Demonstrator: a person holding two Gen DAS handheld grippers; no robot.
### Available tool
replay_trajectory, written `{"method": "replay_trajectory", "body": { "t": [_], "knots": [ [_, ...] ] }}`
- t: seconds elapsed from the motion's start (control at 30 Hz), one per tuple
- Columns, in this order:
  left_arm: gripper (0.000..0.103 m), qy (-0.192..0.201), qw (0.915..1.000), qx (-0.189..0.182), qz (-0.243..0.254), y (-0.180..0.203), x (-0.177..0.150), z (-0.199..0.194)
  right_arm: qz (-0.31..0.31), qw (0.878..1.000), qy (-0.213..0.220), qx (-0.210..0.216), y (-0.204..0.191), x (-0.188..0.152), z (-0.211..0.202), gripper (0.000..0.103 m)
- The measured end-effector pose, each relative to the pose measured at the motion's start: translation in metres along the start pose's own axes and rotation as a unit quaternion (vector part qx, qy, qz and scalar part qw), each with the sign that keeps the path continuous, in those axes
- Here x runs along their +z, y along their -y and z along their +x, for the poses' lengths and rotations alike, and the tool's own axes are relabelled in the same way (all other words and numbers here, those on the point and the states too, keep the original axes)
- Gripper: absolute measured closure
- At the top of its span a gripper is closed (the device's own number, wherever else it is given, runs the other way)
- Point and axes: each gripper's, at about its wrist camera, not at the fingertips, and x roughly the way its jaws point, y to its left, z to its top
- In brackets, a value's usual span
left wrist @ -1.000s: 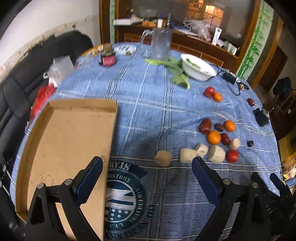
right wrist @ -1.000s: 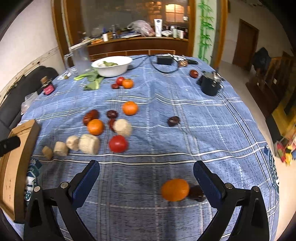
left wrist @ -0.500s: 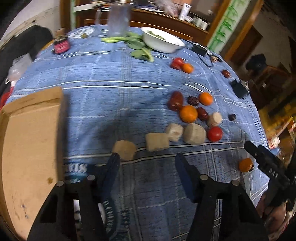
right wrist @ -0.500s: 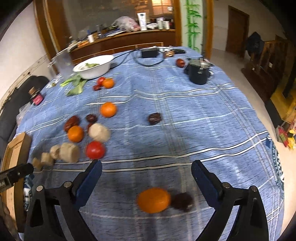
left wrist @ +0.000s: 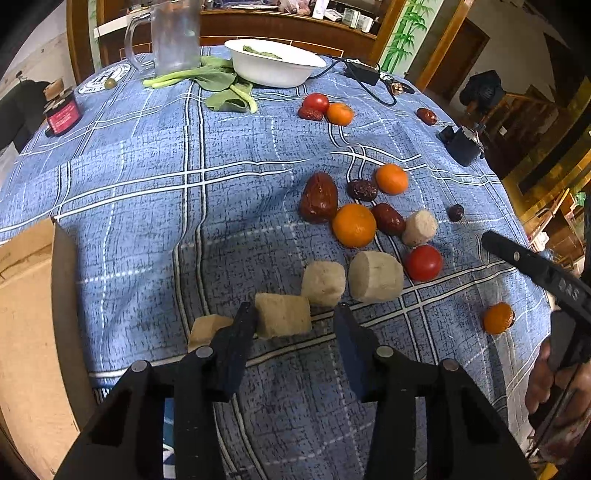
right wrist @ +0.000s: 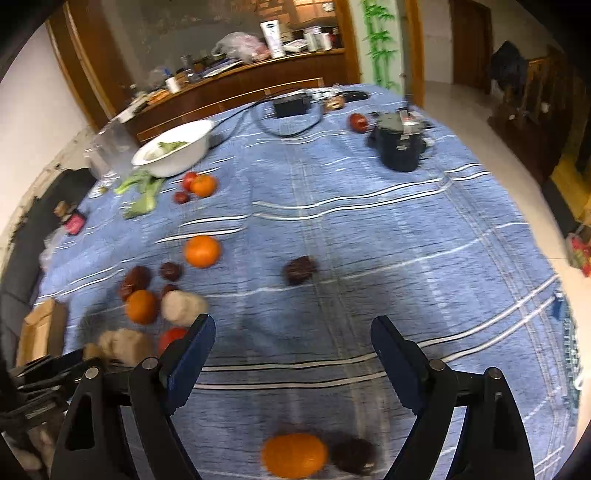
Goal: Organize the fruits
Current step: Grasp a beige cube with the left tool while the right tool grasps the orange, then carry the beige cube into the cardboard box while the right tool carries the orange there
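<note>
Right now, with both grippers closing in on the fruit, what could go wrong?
1. The left gripper frames one beige chunk, but its neighbour touches it and may get shoved.
2. The orange under the right gripper touches a dark date; a grasp could knock it away.

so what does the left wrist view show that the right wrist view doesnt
Only the left wrist view shows the left claw open around a beige chunk, and the glass mug's handle. Only the right wrist view shows the right claw open above an orange and the counter clutter. Both share the white bowl, greens and cardboard tray.
</note>
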Motion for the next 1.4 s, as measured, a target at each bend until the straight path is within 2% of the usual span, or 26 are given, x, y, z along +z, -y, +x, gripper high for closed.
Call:
{"method": "replay_trajectory", "body": {
  "t": [0.1, 0.27, 0.33, 0.47, 0.53, 0.6, 0.67, 0.7, 0.73, 0.8, 1.0, 1.07, 1.13, 1.2, 1.27, 1.3, 1.4],
  "knots": [
    [0.061, -0.002, 0.9999, 0.004, 0.011, 0.004, 0.003, 0.004, -0.022, 0.999, -0.014, 0.024, -0.014, -0.007, 0.003, 0.015],
    [0.057, -0.010, 0.9998, -0.014, 0.013, 0.003, 0.002, 0.011, -0.031, 0.999, -0.018, 0.007, -0.001, -0.026, -0.012, 0.015],
    [0.059, -0.005, 0.9996, -0.026, 0.000, -0.002, 0.000, 0.012, -0.046, 0.999, -0.021, -0.001, 0.002, -0.033, -0.017, 0.016],
    [0.061, -0.003, 0.9996, -0.027, -0.003, -0.002, -0.002, 0.011, -0.061, 0.998, -0.026, -0.013, 0.008, -0.045, -0.022, 0.020],
    [0.061, -0.002, 0.9997, -0.024, -0.004, 0.000, -0.002, 0.011, -0.057, 0.998, -0.036, -0.017, 0.011, -0.051, -0.016, 0.028],
    [0.062, -0.001, 0.9997, -0.023, -0.007, 0.000, -0.002, 0.011, -0.065, 0.997, -0.031, -0.028, 0.009, -0.054, -0.016, 0.031],
    [0.066, 0.001, 0.9996, -0.023, -0.013, -0.002, -0.004, 0.009, -0.076, 0.996, -0.029, -0.029, 0.005, -0.054, -0.016, 0.038],
    [0.074, 0.000, 0.9996, -0.023, -0.016, -0.003, -0.004, 0.009, -0.079, 0.996, -0.027, -0.029, 0.004, -0.054, -0.017, 0.047],
    [0.074, -0.002, 0.9995, -0.025, -0.021, -0.004, -0.004, 0.008, -0.083, 0.996, -0.027, -0.031, 0.002, -0.053, -0.017, 0.056],
    [0.074, 0.001, 0.9991, -0.029, -0.030, -0.006, -0.006, 0.005, -0.079, 0.996, -0.031, -0.020, 0.001, -0.052, -0.018, 0.068],
    [0.074, 0.021, 0.9984, -0.033, -0.042, -0.009, -0.012, -0.015, -0.084, 0.996, -0.038, -0.011, -0.010, -0.058, -0.024, 0.069],
    [0.073, 0.029, 0.9976, -0.037, -0.052, -0.014, -0.014, -0.024, -0.091, 0.995, -0.034, -0.005, -0.018, -0.057, -0.028, 0.069],
    [0.073, 0.038, 0.9968, -0.036, -0.061, -0.020, -0.017, -0.037, -0.100, 0.995, -0.030, 0.004, -0.029, -0.056, -0.032, 0.077],
    [0.073, 0.049, 0.9962, -0.031, -0.065, -0.028, -0.019, -0.051, -0.111, 0.993, -0.024, 0.020, -0.047, -0.053, -0.035, 0.077],
    [0.073, 0.060, 0.9954, -0.023, -0.072, -0.042, -0.022, -0.065, -0.135, 0.990, -0.021, 0.041, -0.072, -0.052, -0.035, 0.080],
    [0.073, 0.064, 0.9948, -0.018, -0.078, -0.051, -0.023, -0.072, -0.145, 0.988, -0.021, 0.048, -0.083, -0.052, -0.035, 0.085],
    [0.073, 0.076, 0.9921, -0.002, -0.099, -0.082, -0.031, -0.092, -0.169, 0.983, -0.017, 0.070, -0.117, -0.054, -0.035, 0.087]
  ]
}}
